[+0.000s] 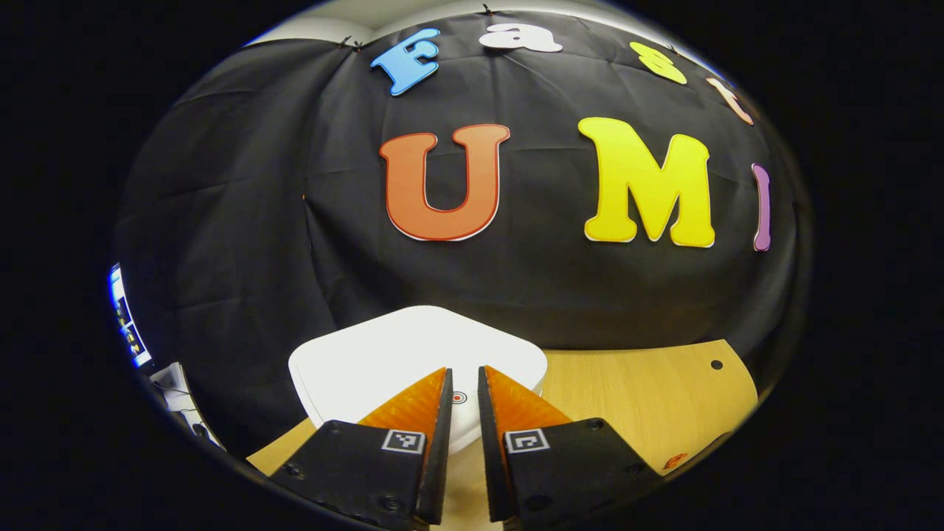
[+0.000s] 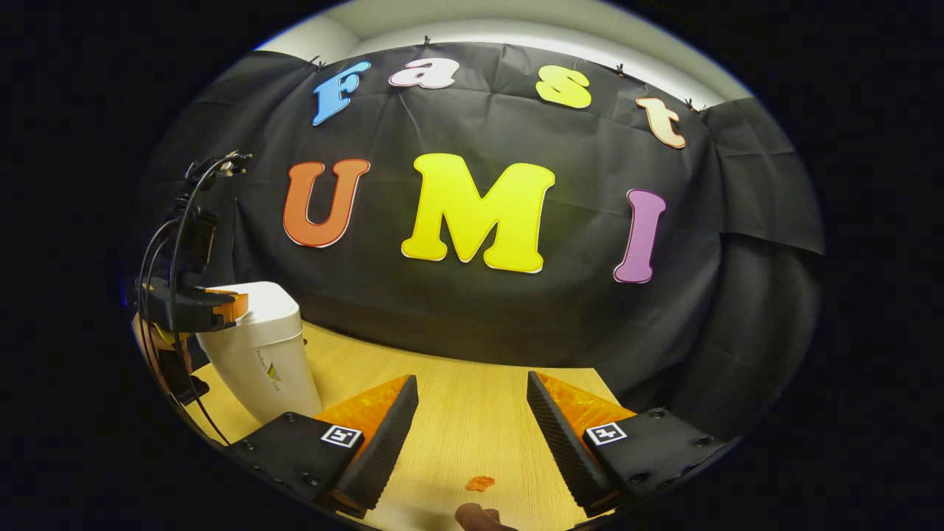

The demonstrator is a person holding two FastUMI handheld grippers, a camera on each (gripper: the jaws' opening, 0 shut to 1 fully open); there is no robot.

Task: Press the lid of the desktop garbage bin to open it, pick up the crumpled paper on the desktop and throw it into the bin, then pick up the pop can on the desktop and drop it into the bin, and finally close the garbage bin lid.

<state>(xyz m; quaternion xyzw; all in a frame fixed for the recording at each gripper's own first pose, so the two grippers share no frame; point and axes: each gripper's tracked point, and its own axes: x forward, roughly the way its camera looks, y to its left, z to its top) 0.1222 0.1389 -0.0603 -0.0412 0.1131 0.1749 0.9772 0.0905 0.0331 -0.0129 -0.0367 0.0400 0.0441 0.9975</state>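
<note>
L gripper (image 1: 463, 383) nearly shut over bin lid (image 1: 369, 354), lid closed

Light wood table (image 2: 457, 413) w/ a small dark hole near its far right corner, seen in left gripper view. A white bin (image 2: 258, 354), lid closed, stands on it at the left. A small orange scrap (image 2: 480, 483) lies on the wood near the front edge.

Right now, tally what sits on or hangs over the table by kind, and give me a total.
Bin: 1
Hand-held grippers: 2, the left hand-held gripper and the right hand-held gripper
Orange scrap: 1
Total: 4
</note>
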